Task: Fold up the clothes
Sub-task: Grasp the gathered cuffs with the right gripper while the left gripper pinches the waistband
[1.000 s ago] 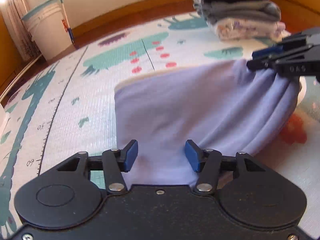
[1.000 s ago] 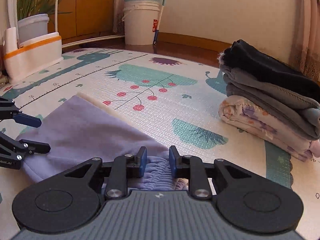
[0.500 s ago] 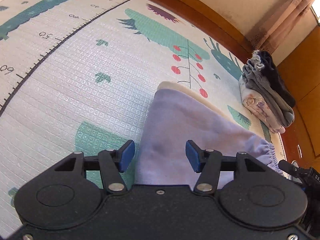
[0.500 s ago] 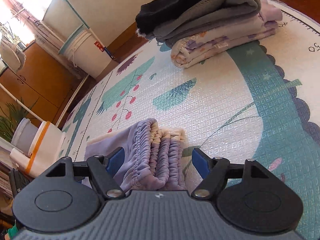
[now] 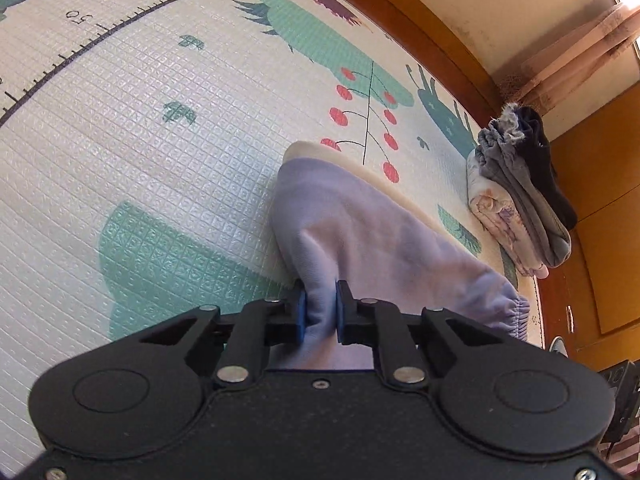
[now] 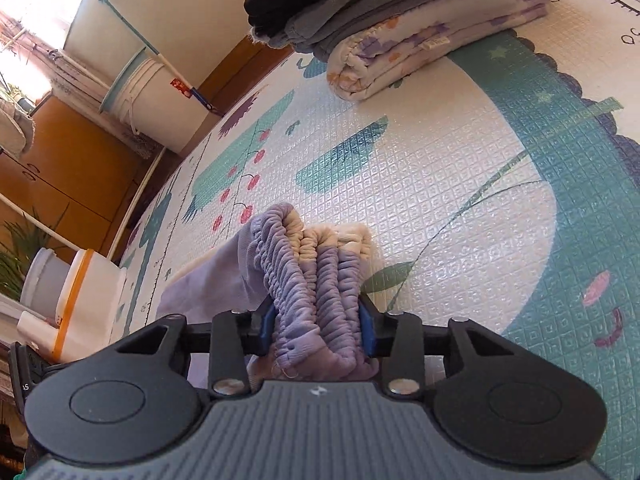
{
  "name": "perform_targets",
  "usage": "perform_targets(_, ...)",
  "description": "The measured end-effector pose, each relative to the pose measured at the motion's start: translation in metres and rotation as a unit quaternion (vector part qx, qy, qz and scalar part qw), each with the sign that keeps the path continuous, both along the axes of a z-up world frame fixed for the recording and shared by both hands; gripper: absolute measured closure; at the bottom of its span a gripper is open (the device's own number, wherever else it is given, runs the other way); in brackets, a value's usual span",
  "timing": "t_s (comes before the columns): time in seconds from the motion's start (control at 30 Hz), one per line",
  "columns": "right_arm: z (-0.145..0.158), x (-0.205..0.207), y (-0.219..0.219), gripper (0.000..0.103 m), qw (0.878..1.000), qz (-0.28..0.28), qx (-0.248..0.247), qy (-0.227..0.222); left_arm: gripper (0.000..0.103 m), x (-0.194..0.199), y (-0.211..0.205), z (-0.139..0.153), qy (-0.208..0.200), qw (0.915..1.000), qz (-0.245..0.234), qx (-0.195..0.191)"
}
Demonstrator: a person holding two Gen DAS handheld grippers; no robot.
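Both grippers are clamped on the one lilac garment (image 5: 360, 236). The left gripper (image 5: 319, 316) has its blue pads pinched tight on a single fold of smooth cloth. The right gripper (image 6: 318, 328) is closed around the bunched elastic waistband (image 6: 312, 264), several ruffled layers thick, so its pads stand wider apart.

The garment lies on the play mat (image 5: 160, 128), running from the left gripper toward one o'clock in the left view, with a cream edge showing along its far side. In the right view the waistband rises at twelve o'clock from the pads, and the flat body trails off toward nine o'clock.

The step in hand looks like carrying one end over to make the next fold, or lifting the folded piece to the stack. To do it well, I would keep both grips firm and move the hands together at the same height, so the cloth stays taut between them and no layer slips out of the thick bunch on the right. Lay the edge down squarely on the part beneath before letting go, then smooth outward.

Count: two grippers; one garment in hand; one stack (image 6: 400, 20) of folded clothes at one o'clock in the right view, with about three pieces visible: dark, grey and a floral one at the bottom. One bucket (image 6: 148, 92) stands at ten o'clock by the wall.
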State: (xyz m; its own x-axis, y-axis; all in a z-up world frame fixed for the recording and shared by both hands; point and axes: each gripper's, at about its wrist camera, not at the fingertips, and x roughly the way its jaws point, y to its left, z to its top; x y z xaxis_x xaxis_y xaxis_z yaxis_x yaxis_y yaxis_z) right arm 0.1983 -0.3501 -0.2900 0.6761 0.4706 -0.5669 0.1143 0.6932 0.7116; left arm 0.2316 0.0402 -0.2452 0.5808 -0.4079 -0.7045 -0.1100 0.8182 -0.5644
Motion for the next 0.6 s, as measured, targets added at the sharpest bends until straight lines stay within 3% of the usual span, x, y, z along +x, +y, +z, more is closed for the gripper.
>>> perform_targets(0.3, 0.023, -0.016, -0.025, 0.071, 0.996, -0.043, 0.066, -0.038, 0.094, 0.012, -0.023, 0.065, -0.042, 0.9989, -0.017, 0.01)
perform_targets(0.6, 0.083, -0.011, -0.106, 0.071, 0.985, -0.11, 0.075, -0.107, 0.096, 0.06, -0.087, 0.122, -0.081, 0.9935, -0.077, -0.019)
